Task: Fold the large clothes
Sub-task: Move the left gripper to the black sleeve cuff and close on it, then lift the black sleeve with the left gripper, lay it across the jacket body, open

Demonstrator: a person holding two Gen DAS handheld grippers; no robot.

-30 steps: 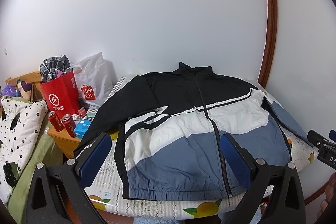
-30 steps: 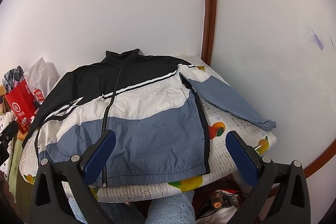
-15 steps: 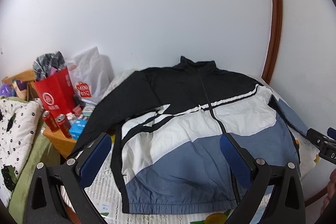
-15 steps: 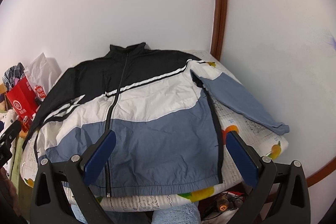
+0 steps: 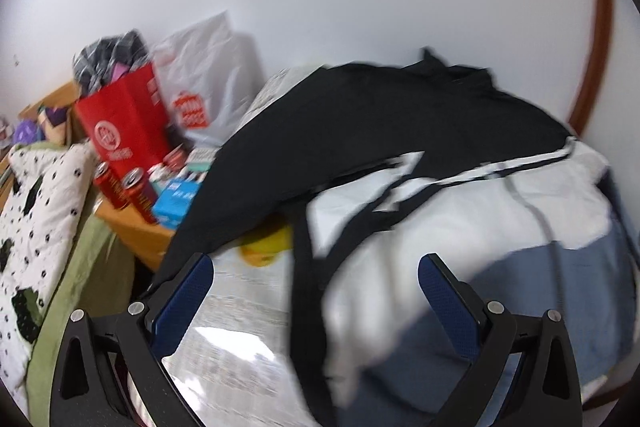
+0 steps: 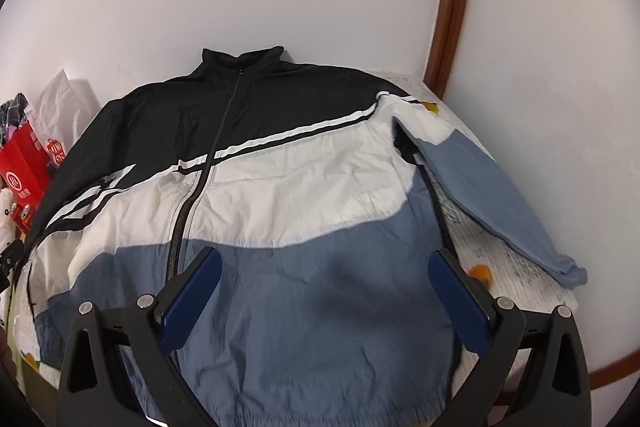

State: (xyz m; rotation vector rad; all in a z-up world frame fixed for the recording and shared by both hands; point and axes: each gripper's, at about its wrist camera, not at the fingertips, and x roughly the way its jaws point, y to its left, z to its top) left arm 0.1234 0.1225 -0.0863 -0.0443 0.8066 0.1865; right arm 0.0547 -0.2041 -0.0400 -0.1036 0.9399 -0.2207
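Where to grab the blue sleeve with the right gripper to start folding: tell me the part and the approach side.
Take the blue sleeve at its cuff, coming from the outer bed edge. It lies flat and splayed clear of the jacket body, so one layer pinches cleanly. The right gripper is open above the hem.

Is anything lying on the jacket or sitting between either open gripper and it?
Nothing visible does. The black, white and blue zip-up jacket lies flat and bare on the bed. The right gripper and left gripper both hang open above it, with only air between. The left view is blurred.
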